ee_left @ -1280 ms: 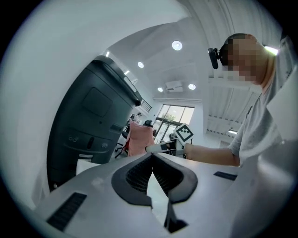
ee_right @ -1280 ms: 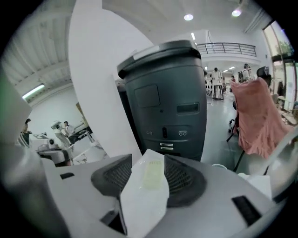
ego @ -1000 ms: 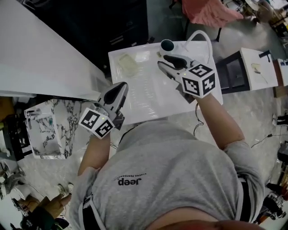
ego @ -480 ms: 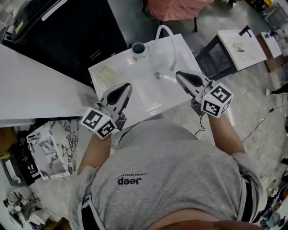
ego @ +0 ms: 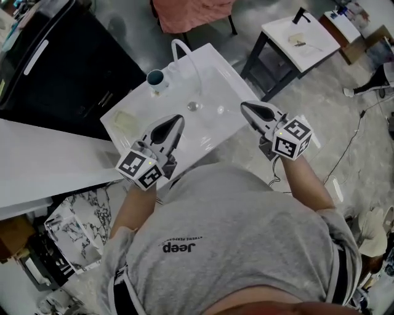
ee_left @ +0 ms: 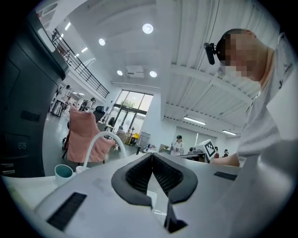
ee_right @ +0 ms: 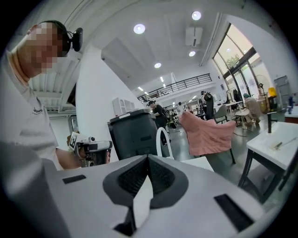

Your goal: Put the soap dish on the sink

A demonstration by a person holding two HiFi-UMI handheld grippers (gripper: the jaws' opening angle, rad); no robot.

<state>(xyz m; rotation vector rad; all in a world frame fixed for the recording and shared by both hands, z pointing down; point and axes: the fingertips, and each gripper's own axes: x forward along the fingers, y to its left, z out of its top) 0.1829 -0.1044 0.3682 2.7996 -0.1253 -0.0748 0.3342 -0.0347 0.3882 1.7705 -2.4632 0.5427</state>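
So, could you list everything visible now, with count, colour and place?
sink: one, white, centre, before the person
faucet: one, white, sink's far edge
cup: one, teal, beside the faucet
soap dish: one, pale, sink's left corner
cloth: one, pink, beyond the sink
side table: one, white, upper right
cabinet: one, black, upper left
left gripper: one, grey, shut, over the sink's near edge
right gripper: one, grey, shut, by the sink's right edge
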